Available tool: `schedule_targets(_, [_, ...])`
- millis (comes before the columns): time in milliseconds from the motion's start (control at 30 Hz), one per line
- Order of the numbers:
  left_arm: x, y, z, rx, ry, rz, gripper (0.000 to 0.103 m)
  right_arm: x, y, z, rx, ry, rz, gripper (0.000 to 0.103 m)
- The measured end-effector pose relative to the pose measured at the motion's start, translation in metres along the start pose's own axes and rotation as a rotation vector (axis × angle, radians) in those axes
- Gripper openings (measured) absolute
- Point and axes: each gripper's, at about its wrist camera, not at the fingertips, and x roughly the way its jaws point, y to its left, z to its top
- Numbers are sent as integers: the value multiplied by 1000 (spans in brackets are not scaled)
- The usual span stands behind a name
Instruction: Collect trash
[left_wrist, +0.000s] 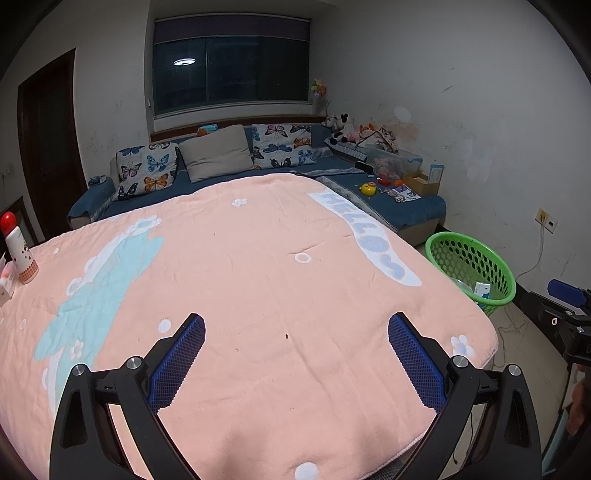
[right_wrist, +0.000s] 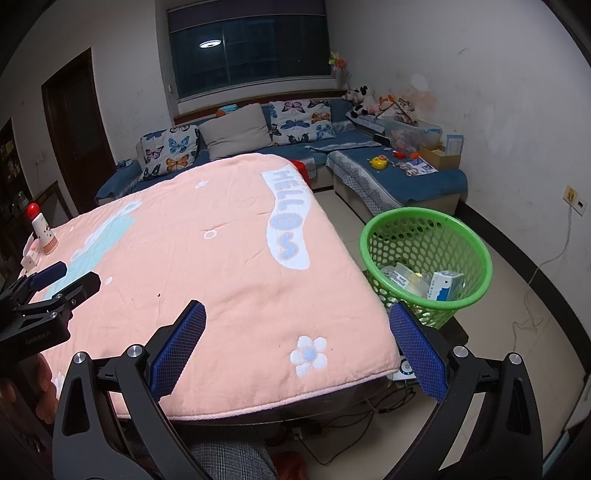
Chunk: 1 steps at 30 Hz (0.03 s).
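Left gripper (left_wrist: 295, 328): fingers apart, empty.
Right gripper (right_wrist: 297, 317): fingers apart, empty.
Green perforated plastic basket (right_wrist: 476, 243): on floor, holding trash, beyond right finger.

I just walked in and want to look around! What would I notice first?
Probably the big pink blanket with "HELLO" on it, spread over the table in the middle. Next, the bright green basket on the floor to its right, already holding boxes and wrappers. Both grippers, left and right, hover open and empty.

The right gripper (right_wrist: 297, 347) gaped empty at lower centre; the green basket (right_wrist: 424, 225) at right held boxes (right_wrist: 445, 284).
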Motion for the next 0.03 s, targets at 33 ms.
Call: schedule_targets(33, [0,-1,0,1,0,0,96,0,0,0,0,-1,1,99])
